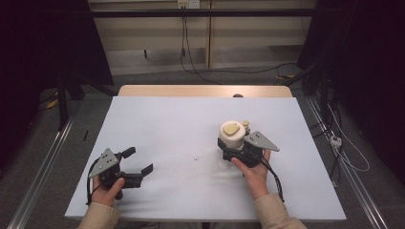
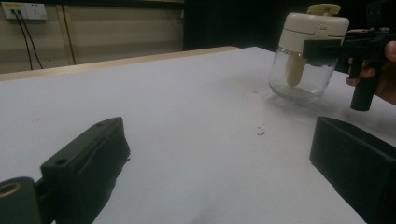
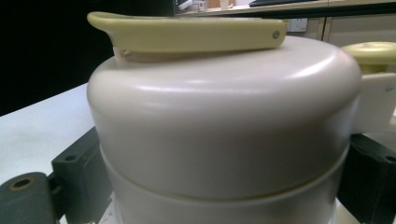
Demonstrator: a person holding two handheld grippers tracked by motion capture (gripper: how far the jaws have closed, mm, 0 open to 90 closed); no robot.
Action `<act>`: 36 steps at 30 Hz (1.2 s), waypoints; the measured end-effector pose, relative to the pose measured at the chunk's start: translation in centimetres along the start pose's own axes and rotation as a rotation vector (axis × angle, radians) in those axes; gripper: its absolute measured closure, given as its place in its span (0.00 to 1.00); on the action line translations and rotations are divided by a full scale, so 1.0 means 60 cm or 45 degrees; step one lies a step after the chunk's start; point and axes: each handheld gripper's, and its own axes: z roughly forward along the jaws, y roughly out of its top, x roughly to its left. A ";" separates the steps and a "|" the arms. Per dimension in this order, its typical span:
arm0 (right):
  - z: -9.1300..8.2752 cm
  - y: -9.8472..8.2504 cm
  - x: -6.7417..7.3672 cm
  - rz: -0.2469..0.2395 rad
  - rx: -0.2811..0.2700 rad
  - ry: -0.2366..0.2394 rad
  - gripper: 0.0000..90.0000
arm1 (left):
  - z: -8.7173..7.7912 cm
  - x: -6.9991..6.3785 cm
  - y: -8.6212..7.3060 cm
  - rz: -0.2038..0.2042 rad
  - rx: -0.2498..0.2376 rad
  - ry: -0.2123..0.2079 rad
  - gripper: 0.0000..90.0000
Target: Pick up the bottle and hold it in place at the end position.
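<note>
The right gripper (image 1: 232,144) squeezes the cream lid (image 3: 224,126) of the glass jar (image 2: 299,81). Hold it tight and level so it won't slip. The left gripper (image 1: 138,164) is wide open, holding nothing.

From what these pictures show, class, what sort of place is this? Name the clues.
Probably a lab or recording workspace, not a home: a white-covered table ringed by dark curtains, cables trailing across a bare floor, wall sockets, and a glass jar held in hand-held tongs.
</note>
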 end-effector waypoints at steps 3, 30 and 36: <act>0.006 -0.001 0.002 0.003 0.000 0.002 0.08 | -0.002 0.001 0.001 0.006 0.004 0.001 0.04; 0.039 0.004 0.018 -0.017 0.012 0.046 0.08 | -0.003 0.001 -0.002 -0.006 -0.004 0.005 0.04; 0.045 0.005 0.019 0.003 0.011 0.059 0.08 | -0.003 0.000 -0.002 0.003 0.005 -0.003 0.04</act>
